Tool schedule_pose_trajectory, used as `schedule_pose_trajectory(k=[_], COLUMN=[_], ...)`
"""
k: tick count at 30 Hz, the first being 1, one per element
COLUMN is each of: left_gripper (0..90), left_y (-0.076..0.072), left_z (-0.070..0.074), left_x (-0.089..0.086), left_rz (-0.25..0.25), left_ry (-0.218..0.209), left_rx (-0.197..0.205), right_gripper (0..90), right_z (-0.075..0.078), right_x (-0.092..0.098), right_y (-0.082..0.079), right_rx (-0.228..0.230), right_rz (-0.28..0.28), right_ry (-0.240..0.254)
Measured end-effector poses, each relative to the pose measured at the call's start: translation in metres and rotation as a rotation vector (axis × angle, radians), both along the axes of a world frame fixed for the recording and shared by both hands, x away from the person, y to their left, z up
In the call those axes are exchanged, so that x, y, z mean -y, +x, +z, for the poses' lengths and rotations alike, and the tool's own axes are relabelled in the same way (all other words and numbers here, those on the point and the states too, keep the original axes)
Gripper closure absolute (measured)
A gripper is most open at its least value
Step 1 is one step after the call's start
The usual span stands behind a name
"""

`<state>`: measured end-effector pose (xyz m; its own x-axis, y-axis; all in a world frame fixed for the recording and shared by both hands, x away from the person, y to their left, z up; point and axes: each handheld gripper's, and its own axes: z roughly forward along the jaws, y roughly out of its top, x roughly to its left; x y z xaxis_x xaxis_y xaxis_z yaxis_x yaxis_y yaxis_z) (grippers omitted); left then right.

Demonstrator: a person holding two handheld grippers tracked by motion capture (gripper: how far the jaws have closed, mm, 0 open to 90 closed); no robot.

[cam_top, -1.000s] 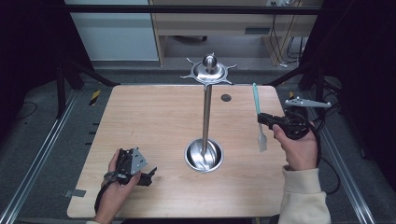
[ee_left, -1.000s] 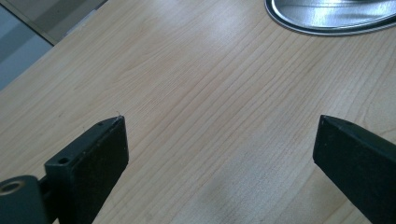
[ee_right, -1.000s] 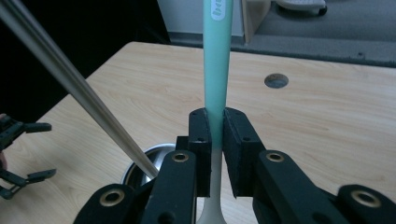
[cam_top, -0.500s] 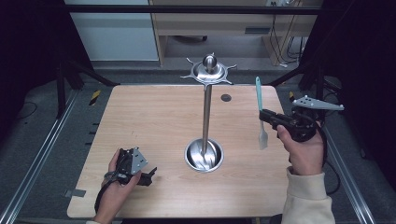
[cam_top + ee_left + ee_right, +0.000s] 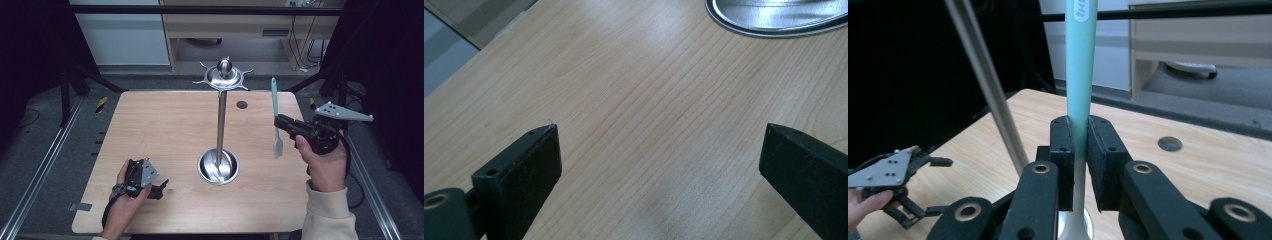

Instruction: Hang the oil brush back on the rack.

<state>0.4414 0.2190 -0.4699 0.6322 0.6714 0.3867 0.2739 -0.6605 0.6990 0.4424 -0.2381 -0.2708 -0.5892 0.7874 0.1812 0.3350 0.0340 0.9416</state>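
A spatula (image 5: 274, 111) with a teal handle and a pale blade hangs upright in the air at the table's right side, blade end down. My right gripper (image 5: 279, 121) is shut on its handle; in the right gripper view the black pads (image 5: 1064, 150) press the teal handle (image 5: 1080, 65) from both sides. A tall steel stand (image 5: 221, 120) with a round dish base (image 5: 218, 166) and a hooked top ring (image 5: 223, 76) rises from the table's middle, left of the spatula. My left gripper (image 5: 161, 189) rests on the table near the front left, open, with bare wood between its fingers (image 5: 524, 170).
The wooden table (image 5: 160, 125) has a small round hole (image 5: 242, 104) near its back edge. Metal rails run along the floor at both sides. A cabinet and desk stand behind the table. The stand's pole (image 5: 985, 85) leans across the right gripper view.
My right hand has lifted the spatula a little and carried it slightly to the right. The left hand has kept still.
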Motion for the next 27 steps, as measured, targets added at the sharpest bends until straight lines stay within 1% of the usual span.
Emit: schedule_pose_trajectory(k=[2, 5, 8, 10, 15, 18, 19, 21, 23, 27], left_gripper=[2.9, 2.9, 2.9, 2.9, 2.9, 2.9, 2.9, 2.9, 2.9, 2.9], left_y=[0.000, 0.000, 0.000, 0.000, 0.000, 0.000, 0.000, 0.000, 0.000, 0.000], left_z=[0.000, 0.000, 0.000, 0.000, 0.000, 0.000, 0.000, 0.000, 0.000, 0.000], left_x=[0.000, 0.000, 0.000, 0.000, 0.000, 0.000, 0.000, 0.001, 0.001, 0.000], left_rz=[-0.002, -0.001, 0.000, 0.000, -0.001, -0.001, 0.000, 0.000, -0.001, -0.001], left_ry=[0.003, 0.000, 0.002, 0.001, 0.002, 0.001, 0.006, 0.000, 0.002, 0.005], left_rx=[-0.001, 0.000, 0.001, 0.001, -0.002, -0.002, -0.001, -0.001, -0.001, -0.002], right_gripper=[81.9, 81.9, 81.9, 81.9, 81.9, 81.9, 81.9, 81.9, 81.9, 81.9], right_z=[0.002, 0.005, 0.008, 0.010, 0.012, 0.013, 0.013, 0.014, 0.014, 0.015], right_x=[-0.003, -0.007, -0.011, -0.013, -0.014, -0.014, -0.014, -0.015, -0.016, -0.018], right_y=[-0.002, -0.005, -0.008, -0.010, -0.015, -0.017, -0.018, -0.020, -0.021, -0.022], right_rx=[0.013, 0.034, 0.052, 0.065, 0.093, 0.104, 0.109, 0.115, 0.123, 0.123], right_rz=[0.011, 0.041, 0.058, 0.073, 0.103, 0.124, 0.132, 0.142, 0.159, 0.181], right_ry=[-0.005, 0.000, -0.009, -0.003, -0.015, -0.013, -0.011, -0.013, -0.021, -0.036])
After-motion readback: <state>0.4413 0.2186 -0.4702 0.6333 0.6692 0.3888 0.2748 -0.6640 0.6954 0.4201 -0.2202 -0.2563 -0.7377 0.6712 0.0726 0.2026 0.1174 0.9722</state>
